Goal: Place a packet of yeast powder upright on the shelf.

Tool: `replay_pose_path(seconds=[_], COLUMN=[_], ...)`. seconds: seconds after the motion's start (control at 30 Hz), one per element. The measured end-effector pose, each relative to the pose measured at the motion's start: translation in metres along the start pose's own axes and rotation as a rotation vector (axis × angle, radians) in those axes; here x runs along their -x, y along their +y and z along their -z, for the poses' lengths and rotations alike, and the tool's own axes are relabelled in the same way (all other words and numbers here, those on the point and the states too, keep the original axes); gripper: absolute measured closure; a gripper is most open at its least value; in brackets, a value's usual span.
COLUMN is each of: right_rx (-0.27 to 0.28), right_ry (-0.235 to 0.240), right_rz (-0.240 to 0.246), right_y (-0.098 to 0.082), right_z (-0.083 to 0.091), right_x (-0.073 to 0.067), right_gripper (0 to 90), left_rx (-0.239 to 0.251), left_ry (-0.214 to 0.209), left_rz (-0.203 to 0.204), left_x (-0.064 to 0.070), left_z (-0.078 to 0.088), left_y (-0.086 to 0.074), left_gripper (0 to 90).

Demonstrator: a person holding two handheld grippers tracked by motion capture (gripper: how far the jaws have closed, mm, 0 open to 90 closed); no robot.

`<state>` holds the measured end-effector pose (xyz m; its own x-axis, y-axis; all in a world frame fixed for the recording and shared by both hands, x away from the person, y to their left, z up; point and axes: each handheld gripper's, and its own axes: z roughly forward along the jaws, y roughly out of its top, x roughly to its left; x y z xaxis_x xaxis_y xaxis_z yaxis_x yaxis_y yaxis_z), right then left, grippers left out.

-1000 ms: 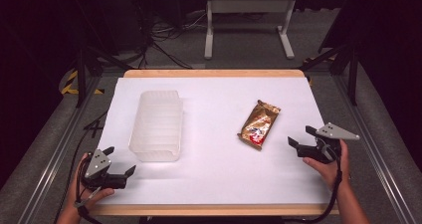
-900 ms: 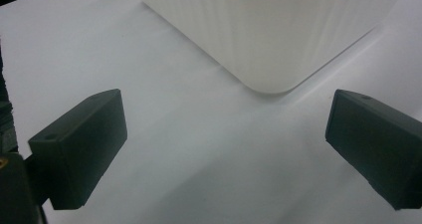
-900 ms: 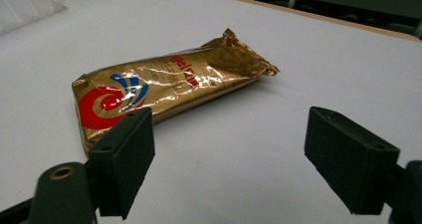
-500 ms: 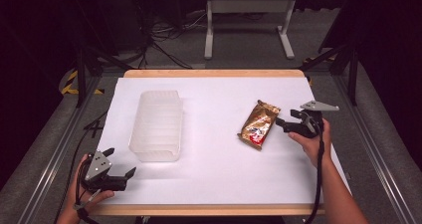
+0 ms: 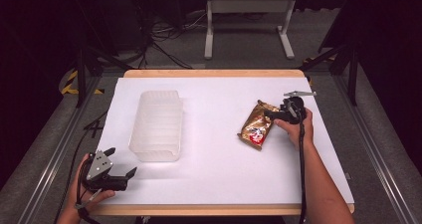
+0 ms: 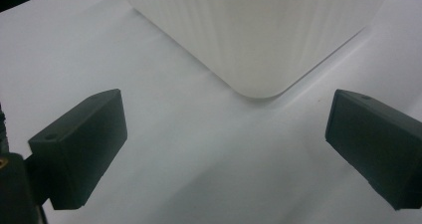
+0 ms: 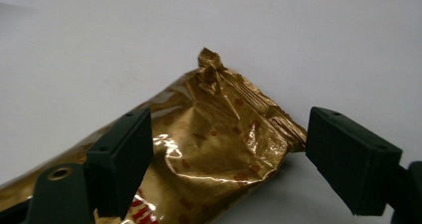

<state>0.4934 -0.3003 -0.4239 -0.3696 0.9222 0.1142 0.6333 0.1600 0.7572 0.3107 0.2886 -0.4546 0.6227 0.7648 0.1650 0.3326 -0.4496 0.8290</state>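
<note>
A gold foil snack packet (image 5: pixel 257 126) with a red and white patch lies flat on the white table, right of centre. My right gripper (image 5: pixel 271 115) is at its far crimped end. In the right gripper view that end of the packet (image 7: pixel 214 134) lies between the two jaws of my right gripper (image 7: pixel 231 152), which have just been opening; the pads stand apart and do not press on it. A clear ribbed plastic container (image 5: pixel 157 124) stands left of centre. My left gripper (image 5: pixel 121 162) rests open near the front left corner, with the container's corner (image 6: pixel 259 30) just ahead of my left gripper (image 6: pixel 224 139).
The white sheet (image 5: pixel 214 184) covers a wooden table with a bare strip along the front edge. A cable runs from the right gripper down the forearm. Dark floor, cables and a metal stand (image 5: pixel 249 15) lie beyond the far edge.
My right gripper has moved left and away from the table's right edge to the packet's far end, which now lies between its jaws. The left gripper has stayed put.
</note>
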Motion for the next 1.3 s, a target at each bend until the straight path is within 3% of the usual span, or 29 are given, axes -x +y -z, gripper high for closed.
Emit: replay_pose_path(seconds=[0.13, 0.3, 0.47, 0.5, 0.57, 0.6, 0.67, 0.73, 0.9, 1.3], right_rx=[-0.009, -0.019, -0.009, -0.006, -0.002, 0.003, -0.003, -0.011, 0.039, 0.151], right_ry=[0.016, 0.096, 0.14, 0.162, 0.149, 0.141, 0.141, 0.142, 0.136, 0.143], right_rz=[-0.068, -0.13, -0.138, -0.133, -0.121, -0.121, -0.111, -0.097, -0.068, 0.052], right_y=[0.0, -0.002, -0.002, -0.002, -0.001, -0.001, -0.002, -0.002, 0.0, 0.015], right_z=[-0.01, -0.018, -0.016, -0.015, -0.014, -0.012, -0.012, -0.011, -0.001, 0.042], right_x=[0.007, 0.011, 0.01, 0.01, 0.01, 0.01, 0.012, 0.012, 0.008, -0.021], right_gripper=[17.6, 17.4, 41.5, 48.1, 58.2, 70.9, 80.1, 82.0, 86.6, 87.7], left_rx=[-0.005, 0.001, 0.0, 0.0, -0.004, -0.005, -0.006, -0.008, -0.002, 0.004], left_ry=[0.001, 0.0, -0.004, -0.004, -0.006, -0.005, -0.006, -0.007, 0.002, 0.003], left_rz=[-0.001, 0.009, 0.004, 0.002, 0.001, 0.002, 0.002, 0.0, 0.006, 0.001], left_x=[0.0, 0.0, 0.0, 0.0, 0.0, 0.0, 0.0, 0.0, 0.0, 0.0], left_z=[0.0, 0.0, 0.0, 0.0, -0.001, -0.001, -0.001, -0.001, 0.0, 0.001], left_y=[0.0, 0.0, 0.0, 0.0, 0.0, 0.0, 0.0, 0.0, 0.0, 0.001], left_gripper=[3.8, 3.8, 3.8, 3.8, 3.8, 3.8, 3.8, 3.8, 3.8, 3.8])
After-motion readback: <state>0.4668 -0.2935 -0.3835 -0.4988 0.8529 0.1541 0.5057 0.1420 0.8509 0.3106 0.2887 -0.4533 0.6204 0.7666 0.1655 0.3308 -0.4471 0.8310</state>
